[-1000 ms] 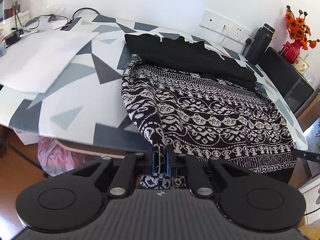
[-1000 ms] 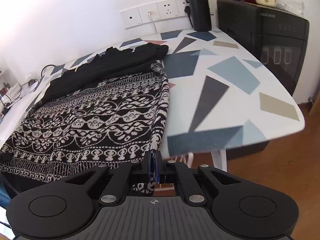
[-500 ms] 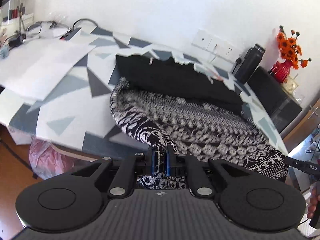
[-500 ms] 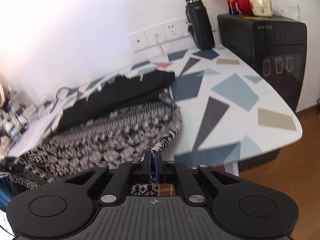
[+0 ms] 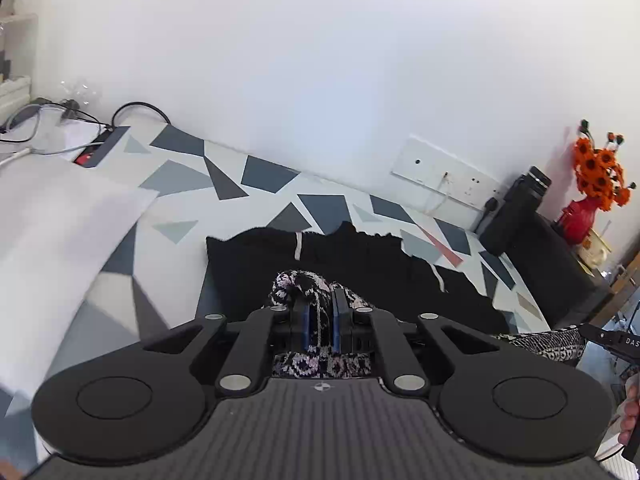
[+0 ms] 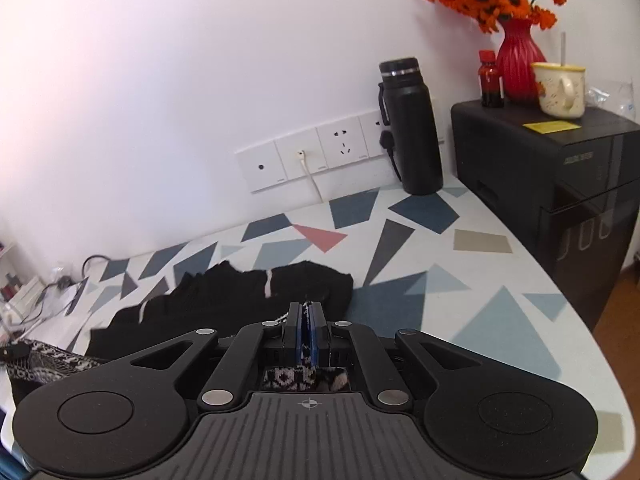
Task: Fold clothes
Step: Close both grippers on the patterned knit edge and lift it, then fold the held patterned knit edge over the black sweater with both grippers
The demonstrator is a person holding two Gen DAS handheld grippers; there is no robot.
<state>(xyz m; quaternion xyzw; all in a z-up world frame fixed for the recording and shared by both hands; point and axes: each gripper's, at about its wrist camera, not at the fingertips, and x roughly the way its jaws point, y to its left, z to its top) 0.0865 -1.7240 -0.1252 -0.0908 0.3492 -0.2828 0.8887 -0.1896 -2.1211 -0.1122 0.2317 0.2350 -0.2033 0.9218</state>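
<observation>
- Gripping hard, the left gripper (image 5: 319, 320) is clamped on a bunched corner of the patterned sweater (image 5: 304, 288), and the right gripper (image 6: 305, 330) is pinched tight on the other corner.
- Both corners hang over the sweater's black part (image 6: 240, 300), which lies flat on the table (image 6: 460, 280) on the wall-sockets (image 6: 320, 156) side.
- The hem is lifted toward that black end, so the first fold looks halfway done.
- Left to do: lay the corners down, release, smooth, then fold again.
</observation>
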